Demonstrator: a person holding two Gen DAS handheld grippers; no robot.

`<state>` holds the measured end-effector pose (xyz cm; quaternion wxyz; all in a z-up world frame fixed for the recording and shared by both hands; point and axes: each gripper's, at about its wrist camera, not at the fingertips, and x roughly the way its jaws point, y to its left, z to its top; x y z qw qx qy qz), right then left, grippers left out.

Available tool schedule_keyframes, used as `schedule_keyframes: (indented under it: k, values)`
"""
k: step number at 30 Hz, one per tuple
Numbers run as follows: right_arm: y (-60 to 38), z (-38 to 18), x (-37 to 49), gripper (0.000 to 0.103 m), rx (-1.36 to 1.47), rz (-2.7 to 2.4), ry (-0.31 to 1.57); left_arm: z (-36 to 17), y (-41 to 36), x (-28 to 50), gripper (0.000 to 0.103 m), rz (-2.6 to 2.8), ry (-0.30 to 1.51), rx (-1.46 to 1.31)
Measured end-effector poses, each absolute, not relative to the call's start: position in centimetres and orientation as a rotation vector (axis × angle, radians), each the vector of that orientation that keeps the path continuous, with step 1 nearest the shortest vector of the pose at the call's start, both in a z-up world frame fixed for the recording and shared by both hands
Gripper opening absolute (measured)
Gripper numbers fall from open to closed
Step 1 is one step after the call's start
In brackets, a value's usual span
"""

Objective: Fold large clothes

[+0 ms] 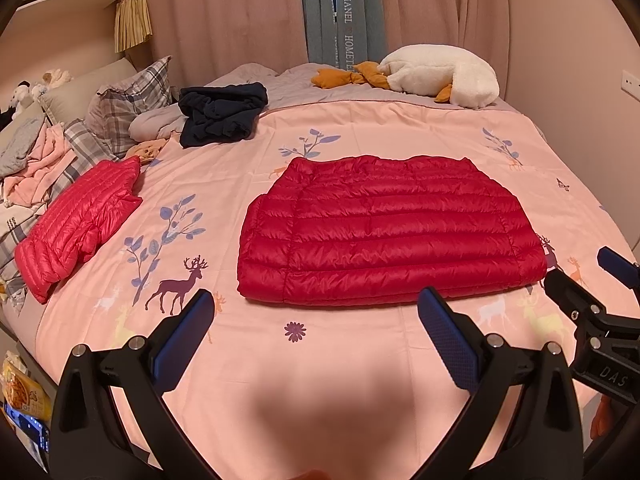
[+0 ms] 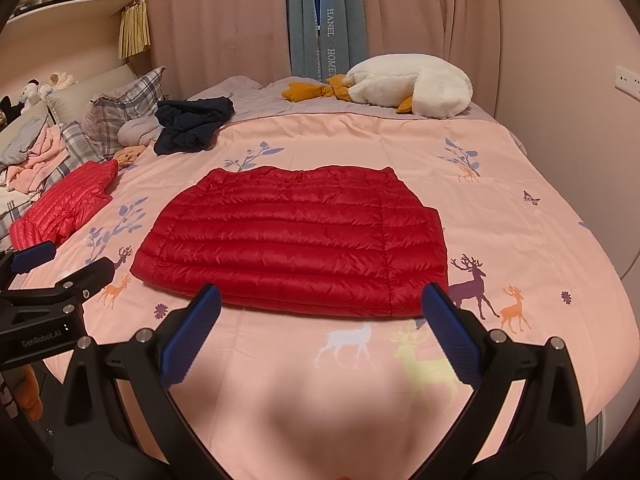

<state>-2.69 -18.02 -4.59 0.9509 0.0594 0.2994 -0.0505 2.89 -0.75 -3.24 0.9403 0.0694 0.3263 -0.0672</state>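
Note:
A red quilted down jacket (image 1: 388,228) lies folded into a flat rectangle in the middle of the pink bedspread (image 1: 280,360); the right wrist view shows the same jacket (image 2: 296,240). My left gripper (image 1: 318,302) hovers open just short of the jacket's near edge, nothing between its blue pads. My right gripper (image 2: 322,294) is open too, at the same near edge, and empty. Each gripper shows in the other's view: the right one (image 1: 580,276) at the far right, the left one (image 2: 68,264) at the far left.
A second, pinker down jacket (image 1: 80,220) lies folded at the left of the bed. A dark navy garment (image 1: 220,114) is bunched near plaid pillows (image 1: 128,96). A white plush goose (image 1: 440,74) rests at the far edge by the curtains. Loose clothes are piled at the left.

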Motion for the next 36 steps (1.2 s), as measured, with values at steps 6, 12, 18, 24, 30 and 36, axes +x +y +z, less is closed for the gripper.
schedule_keyframes:
  k: [6,12,18,24,30,36]
  values:
    - [-18.06,-4.55,-2.58,0.101,0.121,-0.099,0.609,-3.13,-0.72,2.93,0.102,-0.135,0.666,0.143]
    - [-18.05,-4.51,-2.54,0.101,0.122,-0.097,0.61,-3.12,-0.73,2.92,0.102,-0.135,0.666,0.143]
    - [-18.24,-4.55,-2.33,0.101,0.12,-0.095,0.615,-3.06,-0.72,2.95,0.102,-0.133,0.67,0.144]
    - [-18.2,-4.57,-2.34,0.101,0.12,-0.095,0.615,-3.0,-0.7,2.94,0.102,-0.133,0.671,0.144]
    - [-18.13,-4.63,-2.3,0.101,0.119,-0.093,0.616,-3.04,-0.73,2.97,0.102,-0.134,0.672,0.145]
    - [-18.05,-4.88,-2.3,0.101,0.117,-0.09,0.618,-3.03,-0.68,2.95,0.102,-0.134,0.672,0.144]
